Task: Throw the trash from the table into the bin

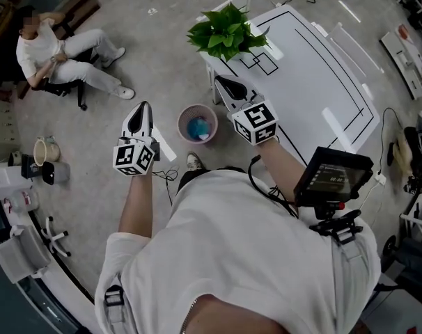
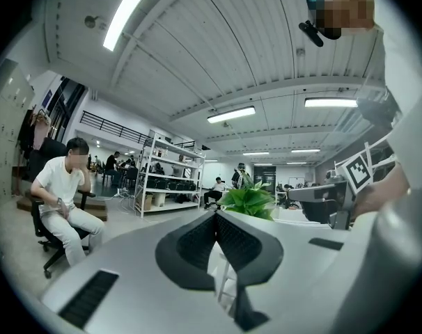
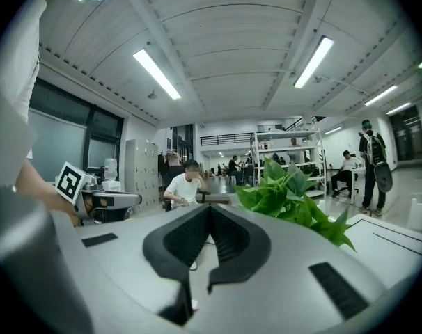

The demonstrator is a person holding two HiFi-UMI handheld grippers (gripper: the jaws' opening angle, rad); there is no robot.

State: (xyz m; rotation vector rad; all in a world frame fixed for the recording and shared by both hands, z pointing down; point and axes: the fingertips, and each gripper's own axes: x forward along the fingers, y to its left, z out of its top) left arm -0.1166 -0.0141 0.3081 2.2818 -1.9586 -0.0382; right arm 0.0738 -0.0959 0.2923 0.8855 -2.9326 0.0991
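The pink bin (image 1: 198, 124) stands on the floor beside the white table (image 1: 315, 75), with blue and white trash inside it. In the head view my left gripper (image 1: 144, 107) is held level to the left of the bin, jaws shut with nothing between them. My right gripper (image 1: 220, 81) hovers just right of the bin, over the table's near corner, and is also shut and empty. The left gripper view shows its black jaws pressed together (image 2: 215, 216). The right gripper view shows the same (image 3: 209, 209).
A potted green plant (image 1: 226, 30) sits at the table's end just beyond the right gripper. A person sits on a chair (image 1: 58, 54) on the far left. Cups and clutter (image 1: 44, 160) lie on a counter at the left. A monitor (image 1: 333, 176) hangs at my right side.
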